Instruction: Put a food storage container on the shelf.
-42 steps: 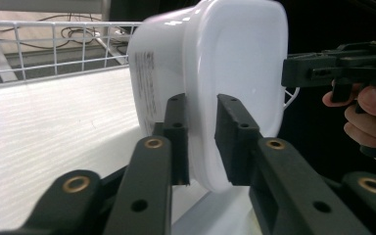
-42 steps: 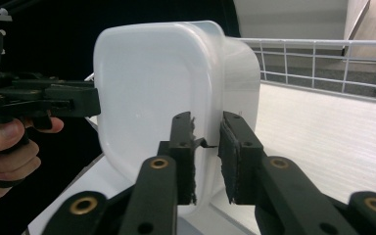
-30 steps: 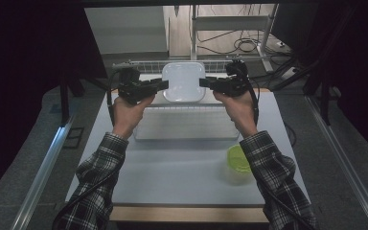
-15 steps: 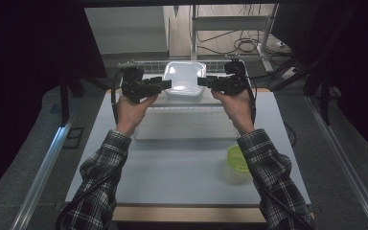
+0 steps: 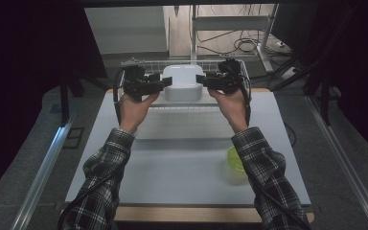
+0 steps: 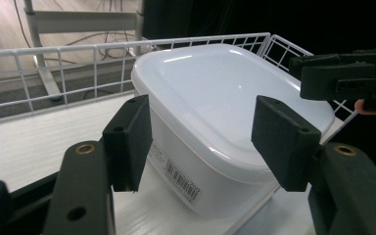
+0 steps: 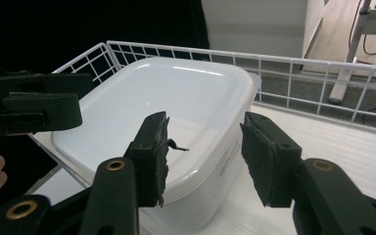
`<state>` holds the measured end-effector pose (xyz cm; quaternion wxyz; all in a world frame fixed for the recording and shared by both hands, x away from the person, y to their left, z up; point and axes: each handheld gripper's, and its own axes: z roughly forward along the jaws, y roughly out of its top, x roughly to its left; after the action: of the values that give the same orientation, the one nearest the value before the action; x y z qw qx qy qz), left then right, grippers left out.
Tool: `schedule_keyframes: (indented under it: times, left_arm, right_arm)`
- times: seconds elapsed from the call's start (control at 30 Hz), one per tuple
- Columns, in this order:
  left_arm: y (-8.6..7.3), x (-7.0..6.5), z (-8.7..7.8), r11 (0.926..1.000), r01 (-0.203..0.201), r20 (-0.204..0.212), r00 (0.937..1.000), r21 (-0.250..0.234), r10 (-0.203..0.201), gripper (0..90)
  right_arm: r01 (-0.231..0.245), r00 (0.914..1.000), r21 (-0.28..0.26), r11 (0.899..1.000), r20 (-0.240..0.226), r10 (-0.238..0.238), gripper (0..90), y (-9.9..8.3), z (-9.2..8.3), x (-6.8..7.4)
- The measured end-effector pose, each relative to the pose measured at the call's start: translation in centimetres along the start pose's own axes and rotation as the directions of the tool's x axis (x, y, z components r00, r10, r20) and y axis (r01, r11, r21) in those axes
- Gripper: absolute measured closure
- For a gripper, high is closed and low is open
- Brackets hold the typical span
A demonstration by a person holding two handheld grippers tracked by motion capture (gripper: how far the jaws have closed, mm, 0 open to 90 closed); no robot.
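Now white lidded container (image 6: 215, 122) in wire basket (image 6: 54, 54), barcode sticker on side; left gripper (image 6: 200, 142), right gripper (image 7: 203, 156) spread, just opening, not gripping

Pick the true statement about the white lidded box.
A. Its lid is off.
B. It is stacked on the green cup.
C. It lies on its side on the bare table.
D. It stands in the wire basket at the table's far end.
D: the box stands upright, lid on, inside the wire basket, with basket bars behind it in both gripper views.
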<state>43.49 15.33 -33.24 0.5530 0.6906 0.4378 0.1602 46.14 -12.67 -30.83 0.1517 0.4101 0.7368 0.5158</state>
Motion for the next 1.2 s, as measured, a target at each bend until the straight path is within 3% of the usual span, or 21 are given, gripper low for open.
schedule_keyframes:
  times: [0.23,0.4,0.63,0.83,1.07,1.2]
  left_arm:
    - [-0.1,-0.4,-0.4,0.9985,-0.051,-0.057,0.9972,-0.020,0.049,33.7]
    - [-0.2,-0.5,-1.4,0.9988,-0.043,-0.009,0.9990,-0.024,0.043,27.2]
    - [-1.6,-1.2,-2.7,0.9964,-0.083,0.028,0.9961,-0.016,0.083,17.1]
    - [-3.8,-2.0,-4.0,0.9952,-0.098,0.054,0.9937,-0.006,0.098,13.1]
    - [-6.0,-3.1,-5.1,0.9867,-0.157,0.061,0.9861,0.043,0.154,10.2]
    - [-7.1,-3.4,-5.6,0.9854,-0.161,0.080,0.9844,0.055,0.157,8.3]
  right_arm:
    - [0.017,0.9998,-0.026,1.000,-0.006,-0.017,46.0,-0.3,-0.4,0.2]
    - [0.035,0.9988,-0.042,0.998,-0.034,-0.037,41.8,-0.7,-1.7,0.4]
    - [0.062,0.9957,-0.042,0.997,-0.066,-0.065,35.4,-2.6,-2.8,0.9]
    - [0.094,0.9911,-0.033,0.995,-0.091,-0.096,30.0,-4.1,-3.6,1.6]
    - [0.136,0.9845,-0.017,0.991,-0.110,-0.137,24.3,-5.7,-4.2,2.4]
    - [0.147,0.9804,-0.008,0.989,-0.131,-0.147,20.4,-6.6,-4.5,2.6]
